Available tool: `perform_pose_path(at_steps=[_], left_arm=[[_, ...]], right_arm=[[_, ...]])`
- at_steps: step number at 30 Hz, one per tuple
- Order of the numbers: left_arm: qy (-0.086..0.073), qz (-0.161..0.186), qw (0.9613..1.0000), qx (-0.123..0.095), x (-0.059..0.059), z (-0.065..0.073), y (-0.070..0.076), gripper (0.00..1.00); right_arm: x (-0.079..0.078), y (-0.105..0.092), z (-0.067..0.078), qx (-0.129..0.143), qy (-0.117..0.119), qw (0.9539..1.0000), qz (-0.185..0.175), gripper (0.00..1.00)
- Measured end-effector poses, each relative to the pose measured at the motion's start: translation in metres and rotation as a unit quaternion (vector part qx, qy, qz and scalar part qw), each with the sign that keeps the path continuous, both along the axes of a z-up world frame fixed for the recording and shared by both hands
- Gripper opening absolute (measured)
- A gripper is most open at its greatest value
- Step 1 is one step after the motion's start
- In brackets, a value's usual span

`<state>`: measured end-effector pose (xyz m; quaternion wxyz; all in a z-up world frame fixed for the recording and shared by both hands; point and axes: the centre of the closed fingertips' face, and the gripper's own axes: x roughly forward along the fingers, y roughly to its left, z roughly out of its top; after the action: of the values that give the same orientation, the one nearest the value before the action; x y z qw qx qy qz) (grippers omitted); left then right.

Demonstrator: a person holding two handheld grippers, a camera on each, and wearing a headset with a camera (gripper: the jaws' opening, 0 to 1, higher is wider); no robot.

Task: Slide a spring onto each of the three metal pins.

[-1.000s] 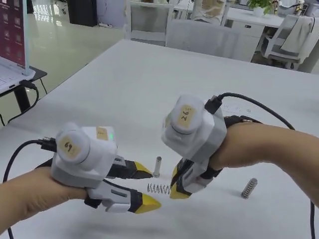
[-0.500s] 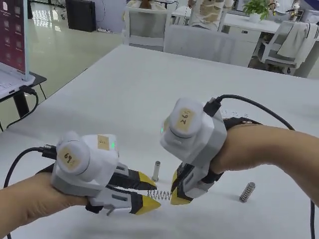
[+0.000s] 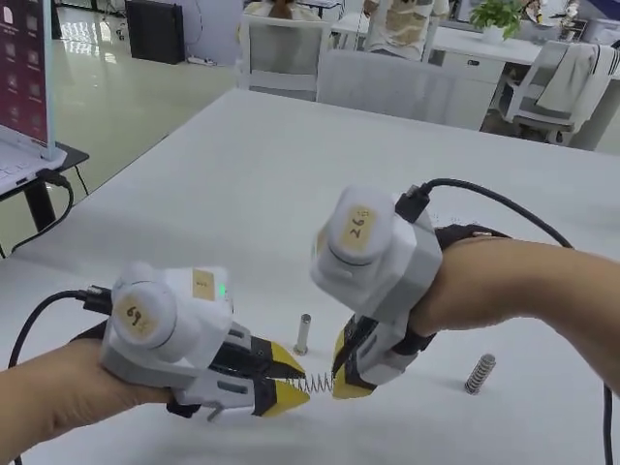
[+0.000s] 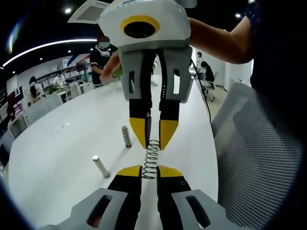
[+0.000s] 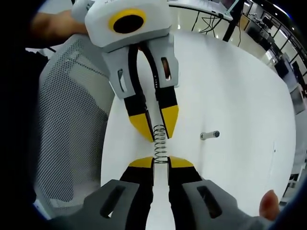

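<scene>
1. Your left gripper (image 4: pixel 149 171): fingers (image 4: pixel 128 172) are closed on one end of the held spring (image 4: pixel 151 160).
2. Your right gripper (image 5: pixel 160 163): fingers (image 5: pixel 142 163) are closed on the other end of the same spring.
3. The two grippers face each other tip to tip. The held spring runs straight between them and both ends are pinched.
4. In the head view the held spring sits low over the white counter (image 3: pixel 242 194). You can't tell from these views whether it touches the surface.
5. The metal pin (image 3: pixel 303 334) stands upright on the counter, just behind the held spring and between the two sets of tips. It is bare and apart from the spring.
6. The loose spring (image 3: pixel 480 373) is on the counter to the right of your right gripper, well apart from the pin. You can't tell whether it is lying or standing.
</scene>
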<state>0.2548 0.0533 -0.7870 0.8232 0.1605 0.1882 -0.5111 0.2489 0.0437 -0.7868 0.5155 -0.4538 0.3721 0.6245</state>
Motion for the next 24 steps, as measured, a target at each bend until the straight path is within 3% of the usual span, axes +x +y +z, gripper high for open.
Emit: perform_pose_path(at_steps=[15, 24], left_arm=[[-0.002, 0.005, 1.0000, 0.001, 0.002, 0.001, 0.001, 0.03], [-0.005, 0.006, 0.9999, -0.007, 0.003, 0.006, 0.001, 0.03]], right_arm=[[-0.004, 0.020, 0.027, 0.033, -0.023, 0.9990, 0.022, 0.08], [-0.006, 0.026, 0.034, 0.042, -0.030, 0.9982, 0.031, 0.08]])
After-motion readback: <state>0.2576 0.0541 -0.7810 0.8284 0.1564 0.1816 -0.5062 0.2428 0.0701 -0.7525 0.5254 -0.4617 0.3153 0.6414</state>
